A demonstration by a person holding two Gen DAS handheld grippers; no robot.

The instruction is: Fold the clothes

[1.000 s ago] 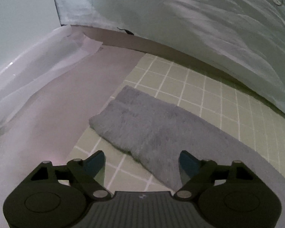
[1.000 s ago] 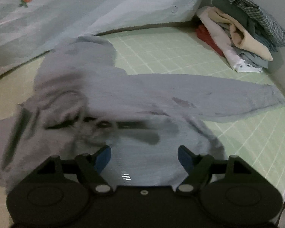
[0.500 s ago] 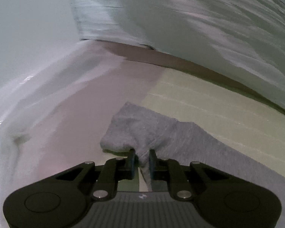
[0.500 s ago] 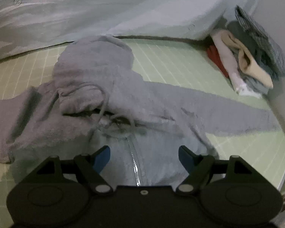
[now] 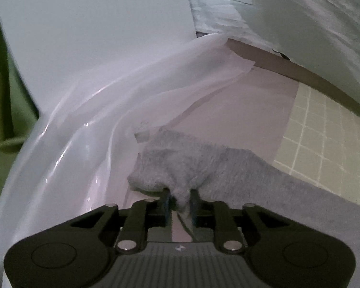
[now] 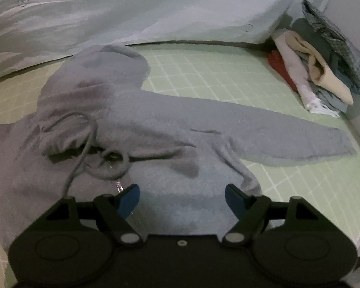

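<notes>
- Left hand-held gripper (image 5: 178, 200) is pinching the sleeve cuff (image 5: 165, 168); sleeve is running rightward to the hoodie (image 6: 136, 129).
- Right hand-held gripper (image 6: 182, 198) is hovering wide open, empty, over the hoodie chest on the bed (image 6: 204, 72).

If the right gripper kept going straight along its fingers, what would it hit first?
Most likely the grey hoodie: the open right gripper hangs over its chest beside the zipper, and the fabric fills the space between and ahead of the fingers. Depth is unclear.
</notes>
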